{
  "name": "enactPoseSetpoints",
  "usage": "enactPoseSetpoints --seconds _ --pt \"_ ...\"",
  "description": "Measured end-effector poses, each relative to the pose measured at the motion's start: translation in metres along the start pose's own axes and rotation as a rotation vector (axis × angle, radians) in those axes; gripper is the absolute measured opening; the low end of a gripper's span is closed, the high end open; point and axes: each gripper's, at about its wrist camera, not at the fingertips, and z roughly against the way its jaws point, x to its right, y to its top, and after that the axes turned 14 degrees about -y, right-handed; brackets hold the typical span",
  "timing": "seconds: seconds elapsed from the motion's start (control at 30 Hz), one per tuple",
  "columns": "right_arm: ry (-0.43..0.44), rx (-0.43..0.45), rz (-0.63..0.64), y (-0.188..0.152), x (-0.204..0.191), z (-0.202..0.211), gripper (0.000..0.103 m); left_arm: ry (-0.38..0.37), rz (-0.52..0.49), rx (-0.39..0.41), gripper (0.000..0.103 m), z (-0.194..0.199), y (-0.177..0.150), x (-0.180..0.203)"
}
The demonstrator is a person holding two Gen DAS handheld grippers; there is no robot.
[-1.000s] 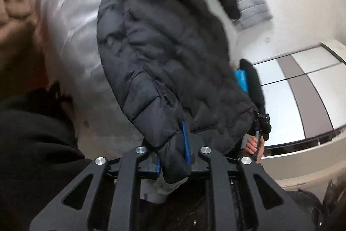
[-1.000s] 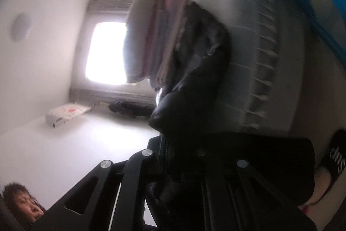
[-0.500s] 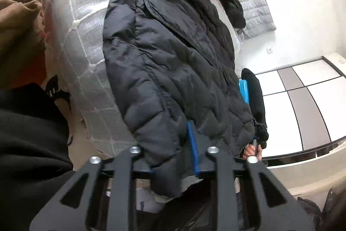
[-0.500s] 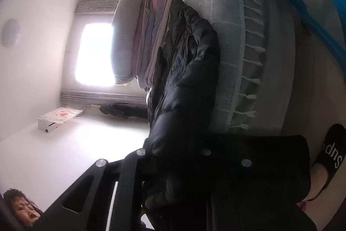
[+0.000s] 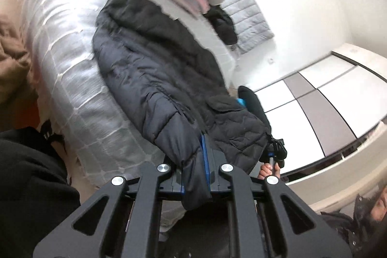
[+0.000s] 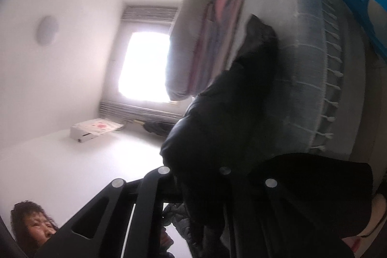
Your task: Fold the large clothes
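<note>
Gripping black puffer jacket [image 5: 157, 79], both jaws clamped

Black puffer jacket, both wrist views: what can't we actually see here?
- Right wrist: right hand-held gripper pads, buried in dark black puffer jacket fabric.
- Left wrist: jacket's lower edge, hidden behind left hand-held gripper; far end motion-blurred.
- Right wrist: jacket quilting lost to backlight from the window.

Both wrist views close, facing bed [image 5: 72, 79] (shared).

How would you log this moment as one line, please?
left gripper: shut on black puffer jacket | right gripper: shut on jacket hem | jacket draped over bed
</note>
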Motion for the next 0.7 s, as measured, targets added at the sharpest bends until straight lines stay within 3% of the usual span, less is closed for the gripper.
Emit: enactPoseSetpoints --seconds 0.13,0.4,0.53,0.7 --pt "0.071 0.036 -0.014 -0.010 -0.003 0.022 0.010 -0.045 0.005 0.021 0.010 0.021 -0.013 0.006" --pt "0.096 0.040 -0.089 -0.011 0.020 0.027 0.010 -0.067 0.099 0.035 0.010 0.027 -0.030 -0.027" --pt "0.132 0.048 -0.064 0.001 0.007 0.023 0.010 -0.080 0.070 0.047 0.010 0.029 -0.016 -0.018" --pt "0.151 0.053 -0.017 0.034 -0.018 0.001 0.010 -0.120 0.031 0.101 0.010 0.027 0.027 -0.005"
